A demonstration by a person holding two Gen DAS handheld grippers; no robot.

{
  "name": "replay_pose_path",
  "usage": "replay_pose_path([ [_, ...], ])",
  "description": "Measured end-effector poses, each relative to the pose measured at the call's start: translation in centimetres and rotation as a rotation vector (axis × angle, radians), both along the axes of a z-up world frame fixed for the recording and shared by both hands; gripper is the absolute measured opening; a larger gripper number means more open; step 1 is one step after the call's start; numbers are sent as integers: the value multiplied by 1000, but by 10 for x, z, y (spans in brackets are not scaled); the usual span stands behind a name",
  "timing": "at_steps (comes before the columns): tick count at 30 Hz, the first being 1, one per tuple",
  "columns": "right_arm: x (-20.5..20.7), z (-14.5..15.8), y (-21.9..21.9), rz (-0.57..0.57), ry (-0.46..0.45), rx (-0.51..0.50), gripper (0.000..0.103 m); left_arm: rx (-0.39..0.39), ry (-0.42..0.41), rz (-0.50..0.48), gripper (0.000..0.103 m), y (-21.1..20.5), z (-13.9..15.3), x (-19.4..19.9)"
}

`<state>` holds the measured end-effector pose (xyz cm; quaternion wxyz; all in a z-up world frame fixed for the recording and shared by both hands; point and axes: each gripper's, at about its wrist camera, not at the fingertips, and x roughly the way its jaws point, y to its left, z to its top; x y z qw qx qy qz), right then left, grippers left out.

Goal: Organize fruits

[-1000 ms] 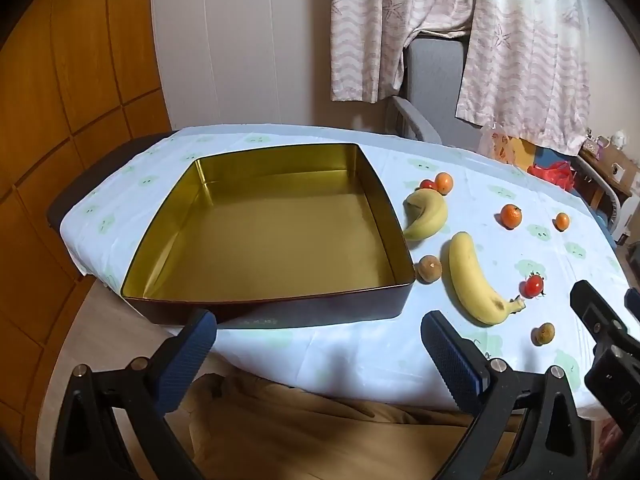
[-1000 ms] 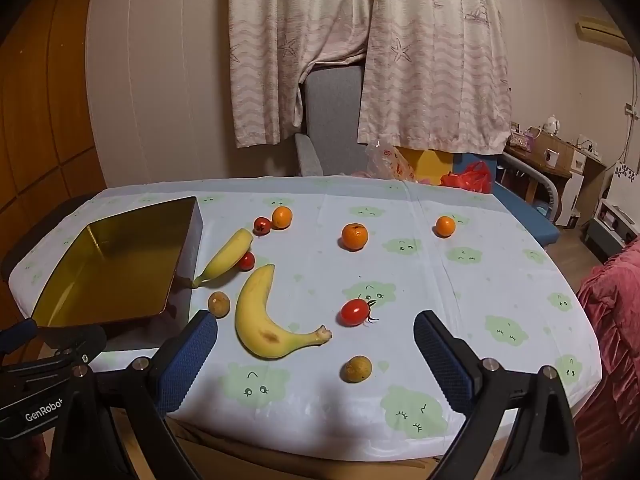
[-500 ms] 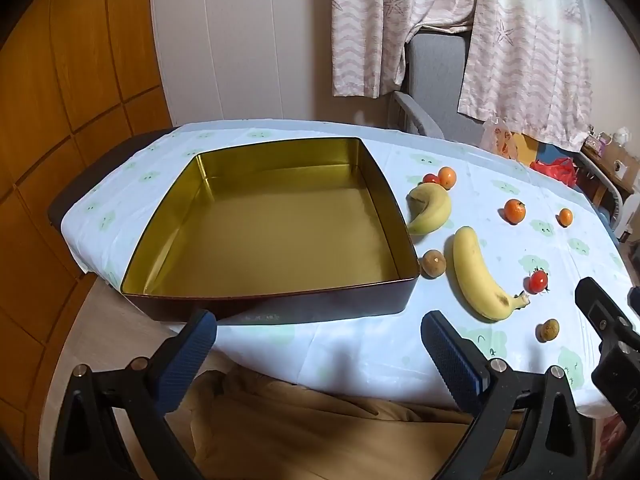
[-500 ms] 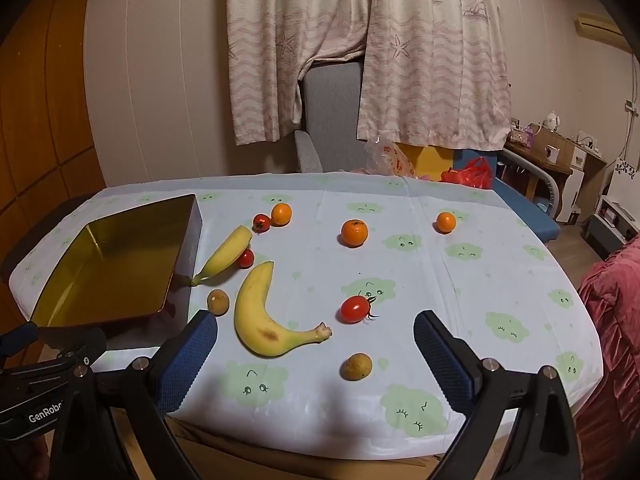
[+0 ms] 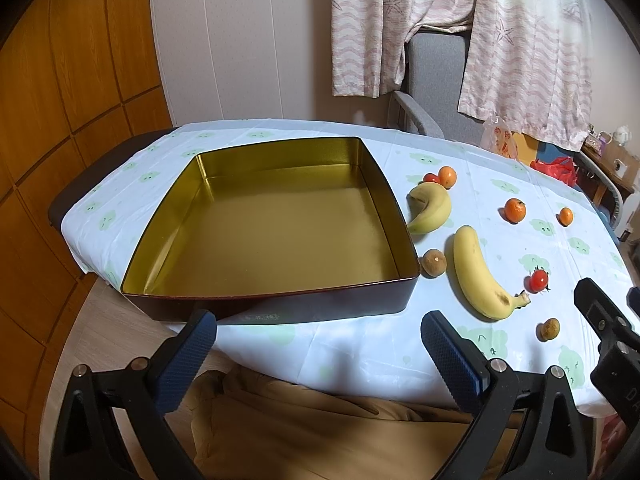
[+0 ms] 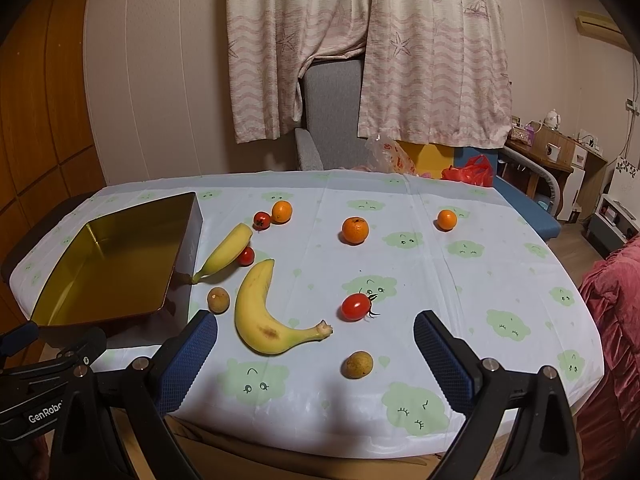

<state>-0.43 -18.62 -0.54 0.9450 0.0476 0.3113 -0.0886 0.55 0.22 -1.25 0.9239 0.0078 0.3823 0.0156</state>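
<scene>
An empty gold-lined tin tray [image 5: 276, 292] [image 6: 182, 252] sits on the left of the table. To its right lie a large banana [image 6: 260, 312] [image 5: 478, 276], a smaller banana [image 6: 226, 252] [image 5: 432, 208], several oranges including one mid-table [image 6: 355, 230], several cherry tomatoes including one near the front [image 6: 356, 306] [image 5: 539, 279], and two brown longans [image 6: 357, 364] [image 6: 218, 299]. My left gripper [image 5: 318, 354] hangs open before the tray's near edge. My right gripper [image 6: 316, 354] is open over the table's front edge, just short of the large banana.
A cloud-print cloth [image 6: 460, 280] covers the table. A grey chair [image 6: 332, 120] stands behind it under hanging curtains [image 6: 360, 48]. Wooden panelling [image 5: 60, 100] is on the left; a desk with clutter [image 6: 560, 160] and red bedding [image 6: 616, 320] are on the right.
The left gripper has drifted slightly, so the tray and fruit sit a little lower and closer in its view. The right view has barely shifted. Nothing on the table has moved.
</scene>
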Motion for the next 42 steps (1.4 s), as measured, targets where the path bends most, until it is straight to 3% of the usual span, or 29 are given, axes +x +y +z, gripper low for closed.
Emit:
replay_pose_path([
  [25,0,2,2,3,2,2,101,7,8,-1,103,0,-3,-1],
  [42,-1,3,2,52,-2,64,100,16,17,-4,103,-1,-5,1],
])
